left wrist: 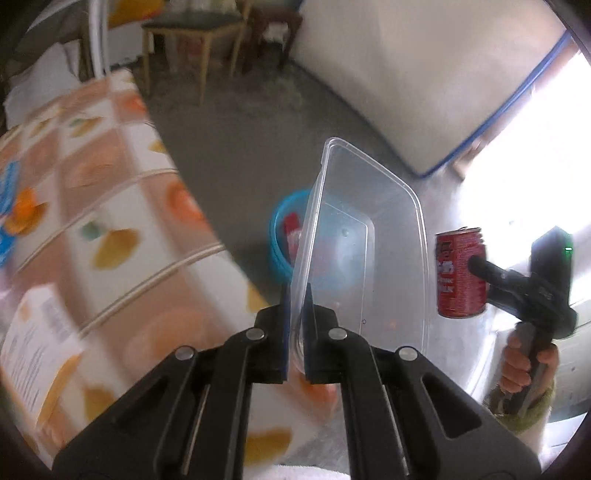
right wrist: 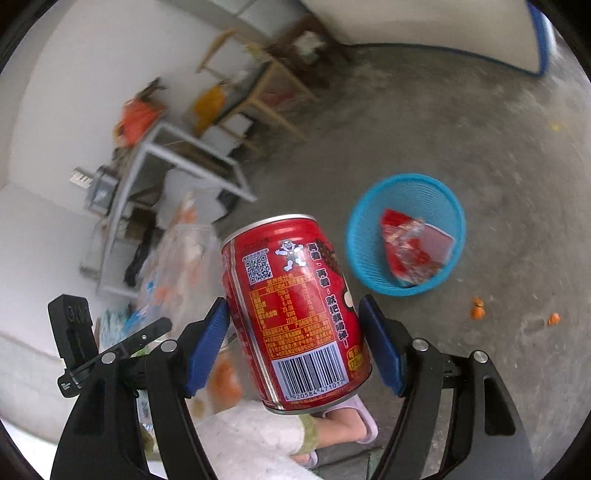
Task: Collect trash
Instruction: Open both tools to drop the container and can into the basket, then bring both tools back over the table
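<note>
My left gripper (left wrist: 297,291) is shut on the rim of a clear plastic container (left wrist: 369,236), which stands on edge ahead of it. Partly hidden behind the container, a blue basket (left wrist: 280,236) sits on the floor. In the right wrist view my right gripper (right wrist: 293,304) is shut on a red drink can (right wrist: 299,332), blue pads on both sides. The blue basket (right wrist: 417,195) lies on the floor beyond and to the right, with red wrappers (right wrist: 410,247) inside. From the left wrist view, the same can (left wrist: 460,273) is held up at the right by a hand.
A table with an orange-patterned cloth (left wrist: 110,221) fills the left, with a paper box (left wrist: 37,350) on it. Wooden chairs (left wrist: 192,33) and a white mattress (left wrist: 406,74) stand at the back. Orange scraps (right wrist: 476,310) lie on the grey floor. A slippered foot (right wrist: 354,424) is below.
</note>
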A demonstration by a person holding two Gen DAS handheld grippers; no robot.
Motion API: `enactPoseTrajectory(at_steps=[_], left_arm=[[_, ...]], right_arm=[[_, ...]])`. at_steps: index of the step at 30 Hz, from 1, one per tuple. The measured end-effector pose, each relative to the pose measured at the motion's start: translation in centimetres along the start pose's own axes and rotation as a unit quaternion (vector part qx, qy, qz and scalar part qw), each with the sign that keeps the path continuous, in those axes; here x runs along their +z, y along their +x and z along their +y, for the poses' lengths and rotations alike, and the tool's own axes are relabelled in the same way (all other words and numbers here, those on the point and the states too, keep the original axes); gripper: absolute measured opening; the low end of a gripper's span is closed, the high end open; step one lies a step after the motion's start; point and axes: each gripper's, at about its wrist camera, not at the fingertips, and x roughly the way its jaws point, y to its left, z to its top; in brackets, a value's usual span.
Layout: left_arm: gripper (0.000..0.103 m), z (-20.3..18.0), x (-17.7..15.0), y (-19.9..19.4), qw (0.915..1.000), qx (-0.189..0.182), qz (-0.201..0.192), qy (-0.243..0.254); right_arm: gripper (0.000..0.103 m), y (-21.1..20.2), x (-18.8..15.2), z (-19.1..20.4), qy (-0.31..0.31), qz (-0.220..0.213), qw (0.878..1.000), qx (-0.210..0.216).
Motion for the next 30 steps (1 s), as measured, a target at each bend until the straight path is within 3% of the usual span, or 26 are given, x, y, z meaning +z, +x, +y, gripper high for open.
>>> enactPoseTrajectory(at_steps=[5, 9, 10, 11, 12, 15, 19, 21, 25, 30], left_arm=[[0.004, -1.8, 3.8, 8.0, 0.9972, 0.029, 0.067, 0.017], [0.010, -2.4, 6.8, 12.7, 0.9960, 0.024, 0.086, -0.005], [0.028, -2.3, 7.6, 13.6, 0.9962, 0.012, 0.085, -0.011], [0.062, -2.4, 8.3, 14.4, 0.9960, 0.002, 0.087, -0.017], [0.072, -2.3, 8.9, 15.5, 0.9956, 0.007, 0.090, -0.027], [0.074, -1.9, 9.5, 16.2, 0.9957, 0.021, 0.078, -0.047], [0.074, -0.9, 8.9, 14.1, 0.9954, 0.005, 0.073, -0.061], [0.074, -0.8, 8.0, 11.8, 0.9970, 0.009, 0.056, -0.053], [0.074, 0.5, 6.9, 5.8, 0.9991, 0.005, 0.007, -0.041], [0.078, 1.9, 3.7, -2.7, 0.9966, -0.002, -0.076, -0.031]], right_arm=[[0.070, 2.4, 1.8, -3.2, 0.031, -0.001, 0.999, -0.022], [0.070, 4.7, 4.2, -4.4, 0.039, -0.002, 0.999, -0.031], [0.070, 5.2, 4.6, -4.4, 0.038, -0.002, 0.999, -0.032], [0.070, 6.0, 5.3, -4.6, 0.035, -0.002, 0.999, -0.034], [0.071, 6.9, 6.0, -4.6, 0.032, 0.000, 0.999, -0.035], [0.074, 11.6, 7.9, -6.0, 0.028, 0.016, 0.999, -0.043], [0.078, 19.0, 8.6, -9.2, 0.040, 0.061, 0.995, -0.070], [0.078, 21.5, 8.5, -10.8, 0.053, 0.075, 0.990, -0.106], [0.078, 22.3, 7.8, -12.2, 0.062, 0.067, 0.987, -0.129], [0.078, 19.6, 6.6, -11.2, 0.032, 0.049, 0.989, -0.134]])
